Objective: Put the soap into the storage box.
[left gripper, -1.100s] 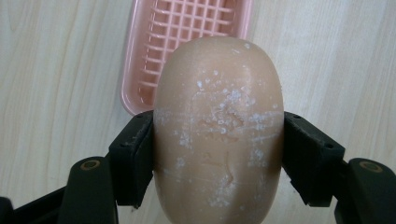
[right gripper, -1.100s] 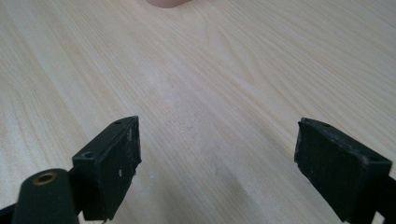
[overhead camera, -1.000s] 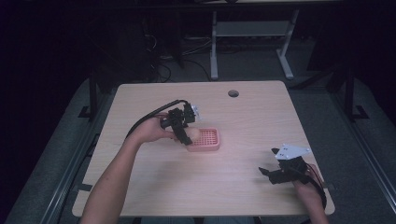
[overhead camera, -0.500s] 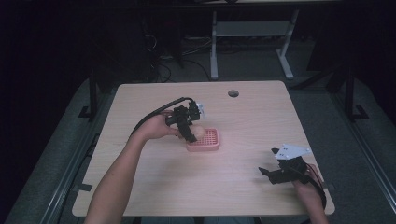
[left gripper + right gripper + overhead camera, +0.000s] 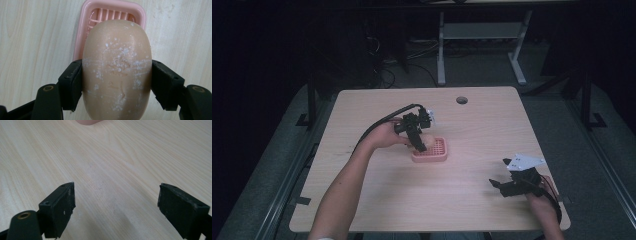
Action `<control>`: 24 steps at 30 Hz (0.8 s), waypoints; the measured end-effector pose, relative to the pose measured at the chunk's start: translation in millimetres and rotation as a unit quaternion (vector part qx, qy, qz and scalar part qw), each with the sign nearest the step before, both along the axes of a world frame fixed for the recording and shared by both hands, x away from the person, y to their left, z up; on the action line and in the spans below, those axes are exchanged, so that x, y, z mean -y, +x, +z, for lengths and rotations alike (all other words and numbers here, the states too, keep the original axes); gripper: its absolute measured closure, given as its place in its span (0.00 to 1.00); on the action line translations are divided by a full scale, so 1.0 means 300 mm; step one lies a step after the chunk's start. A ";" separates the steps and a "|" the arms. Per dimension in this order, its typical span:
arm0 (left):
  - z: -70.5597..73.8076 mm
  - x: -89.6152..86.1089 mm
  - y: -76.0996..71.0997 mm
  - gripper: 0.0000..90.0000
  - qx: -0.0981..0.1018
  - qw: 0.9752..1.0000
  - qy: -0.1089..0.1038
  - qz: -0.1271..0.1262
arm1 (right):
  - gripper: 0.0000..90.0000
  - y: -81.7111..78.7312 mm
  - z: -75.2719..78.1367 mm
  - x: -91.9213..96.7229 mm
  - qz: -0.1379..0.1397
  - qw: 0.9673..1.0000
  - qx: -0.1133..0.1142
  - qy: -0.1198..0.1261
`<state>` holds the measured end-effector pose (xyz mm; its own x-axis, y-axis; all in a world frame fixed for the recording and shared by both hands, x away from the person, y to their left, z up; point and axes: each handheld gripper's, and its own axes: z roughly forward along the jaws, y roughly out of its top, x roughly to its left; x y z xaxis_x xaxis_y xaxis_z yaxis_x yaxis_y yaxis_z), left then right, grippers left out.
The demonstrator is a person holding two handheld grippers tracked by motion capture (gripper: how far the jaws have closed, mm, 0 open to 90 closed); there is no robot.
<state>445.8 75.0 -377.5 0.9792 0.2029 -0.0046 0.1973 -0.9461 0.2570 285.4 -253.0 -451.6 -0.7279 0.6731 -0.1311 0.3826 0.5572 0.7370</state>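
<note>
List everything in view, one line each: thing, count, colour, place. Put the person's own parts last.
soap bar: one, tan with white flecks, clamped between the left gripper's jaws above the dish.
soap dish: one, pink with a slatted floor, on the table near its middle.
table: one, light wood, with a round dark hole near its far edge.
desk frame: one, pale grey, on the floor beyond the table.
left gripper: one, black, over the dish, shut on the soap.
right gripper: one, black, jaws apart over bare table at the near right.
forearms: two, entering from the bottom edge.
</note>
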 end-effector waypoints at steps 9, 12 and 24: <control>-0.036 0.025 0.024 0.36 -0.003 1.000 -0.004 0.000 | 0.16 0.000 0.000 0.000 0.000 1.000 0.000 0.000; -0.044 0.033 0.030 0.36 -0.005 1.000 -0.008 0.002 | 0.16 0.000 0.000 0.001 0.001 1.000 -0.001 0.001; -0.079 0.060 0.041 0.36 -0.006 1.000 -0.006 0.002 | 0.16 0.001 0.000 0.004 0.002 1.000 0.000 0.001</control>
